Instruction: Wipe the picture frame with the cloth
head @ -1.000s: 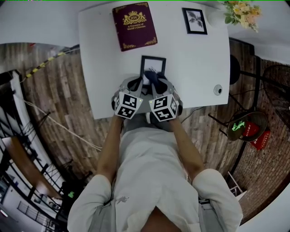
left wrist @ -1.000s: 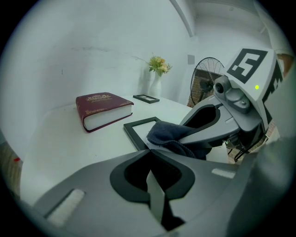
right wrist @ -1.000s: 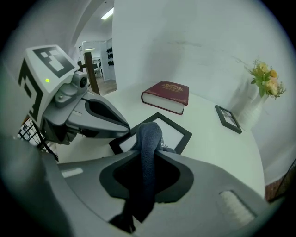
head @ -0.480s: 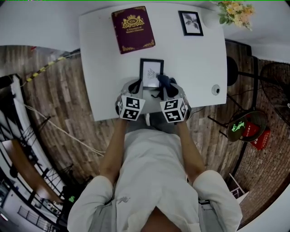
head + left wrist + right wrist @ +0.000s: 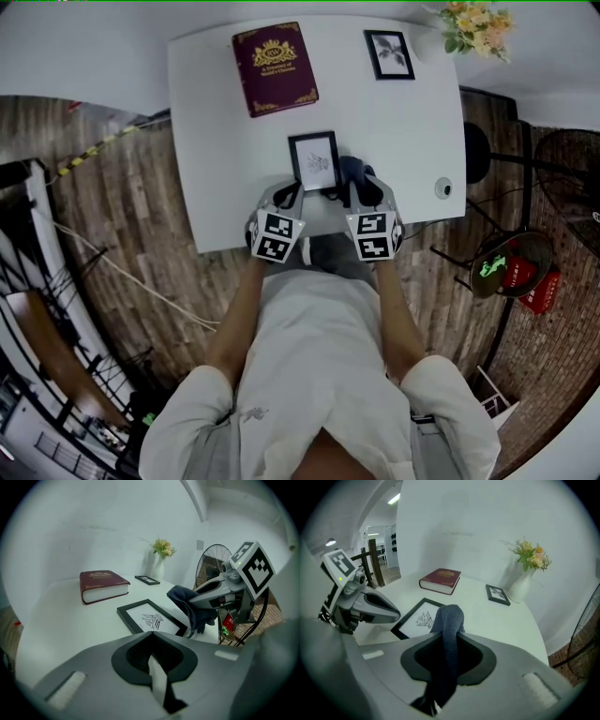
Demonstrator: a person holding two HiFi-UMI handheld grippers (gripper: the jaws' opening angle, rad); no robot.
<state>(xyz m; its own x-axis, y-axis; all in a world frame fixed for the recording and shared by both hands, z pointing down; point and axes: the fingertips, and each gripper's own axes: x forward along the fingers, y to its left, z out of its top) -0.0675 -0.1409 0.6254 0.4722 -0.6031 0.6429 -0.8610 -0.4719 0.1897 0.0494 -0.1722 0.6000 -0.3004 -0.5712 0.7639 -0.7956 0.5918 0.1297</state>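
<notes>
Flanking frame point(image 5: 314, 160), both low: R tongs point(image 5: 361, 189) clamped on cloth point(image 5: 349, 169), L tongs point(image 5: 289, 194) together, empty.

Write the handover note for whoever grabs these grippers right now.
Left gripper: shut, empty, by the picture frame's near left corner.
Right gripper: shut on the dark cloth, hanging beside the frame's right edge.
Frame lies flat on the white table.
Done: cloth gripped. Left: wipe the frame; any wiping so far doesn't show.
</notes>
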